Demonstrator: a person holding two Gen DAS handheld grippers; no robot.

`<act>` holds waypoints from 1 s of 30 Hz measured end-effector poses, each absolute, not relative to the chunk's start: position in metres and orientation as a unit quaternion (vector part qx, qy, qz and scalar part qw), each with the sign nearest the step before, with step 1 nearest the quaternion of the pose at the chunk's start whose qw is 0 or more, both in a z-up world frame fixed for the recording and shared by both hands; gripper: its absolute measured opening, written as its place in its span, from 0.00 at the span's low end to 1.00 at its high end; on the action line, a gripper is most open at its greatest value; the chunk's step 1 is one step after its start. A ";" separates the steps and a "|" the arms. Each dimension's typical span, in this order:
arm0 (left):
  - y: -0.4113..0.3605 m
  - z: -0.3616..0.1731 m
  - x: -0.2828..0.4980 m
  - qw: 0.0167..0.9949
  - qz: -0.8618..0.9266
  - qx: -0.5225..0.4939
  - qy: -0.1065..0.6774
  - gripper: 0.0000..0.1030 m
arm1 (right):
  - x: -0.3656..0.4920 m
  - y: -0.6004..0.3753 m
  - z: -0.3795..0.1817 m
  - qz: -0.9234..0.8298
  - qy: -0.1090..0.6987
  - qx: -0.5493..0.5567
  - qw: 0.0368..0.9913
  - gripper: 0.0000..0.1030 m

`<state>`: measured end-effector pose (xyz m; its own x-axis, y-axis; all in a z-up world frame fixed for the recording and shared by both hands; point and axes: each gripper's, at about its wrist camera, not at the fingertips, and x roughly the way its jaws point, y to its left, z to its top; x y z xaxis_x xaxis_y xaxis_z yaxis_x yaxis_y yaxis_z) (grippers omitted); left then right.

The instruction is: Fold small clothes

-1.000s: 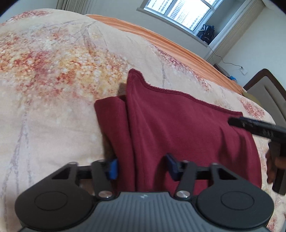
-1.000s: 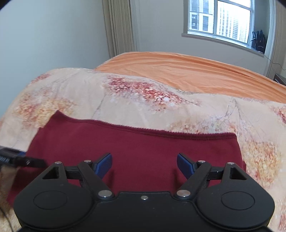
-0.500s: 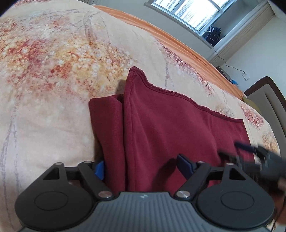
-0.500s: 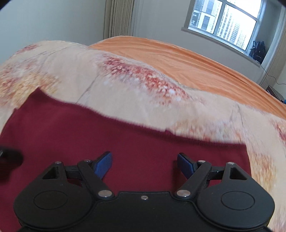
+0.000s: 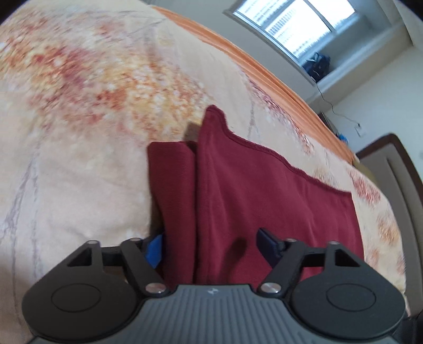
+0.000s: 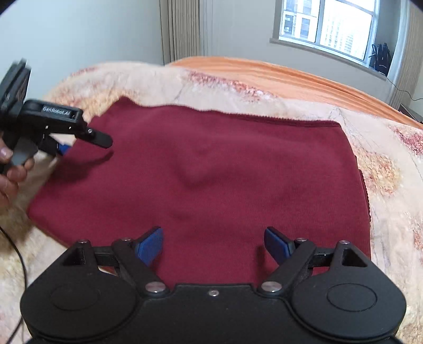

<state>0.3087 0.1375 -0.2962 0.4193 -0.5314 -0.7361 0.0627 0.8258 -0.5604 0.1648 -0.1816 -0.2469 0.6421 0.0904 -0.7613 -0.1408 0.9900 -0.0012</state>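
— Counted, left to right?
— One hand at the far left of the right wrist view, curled round a handle. Two grippers. One dark red garment, spread flat on one floral blanket.
— Placed how, against the garment?
— Left gripper down at its left edge, astride a folded strip of the cloth; one blue pad just outside that edge, the other over the main panel. Jaws closing, cloth between them, not yet pinched. Seen from the right wrist view, angled down onto the same left edge.
— And the other?
— Right gripper over the near hem of the garment, about mid-width, jaws spread wide, gripping nothing.
— Beyond the garment?
— One orange sheet behind it, one window further back.
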 end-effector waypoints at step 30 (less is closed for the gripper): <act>-0.095 -0.208 0.328 0.802 -0.273 -0.085 0.525 0.18 | 0.143 -0.237 -0.247 0.038 0.389 0.028 0.920 0.83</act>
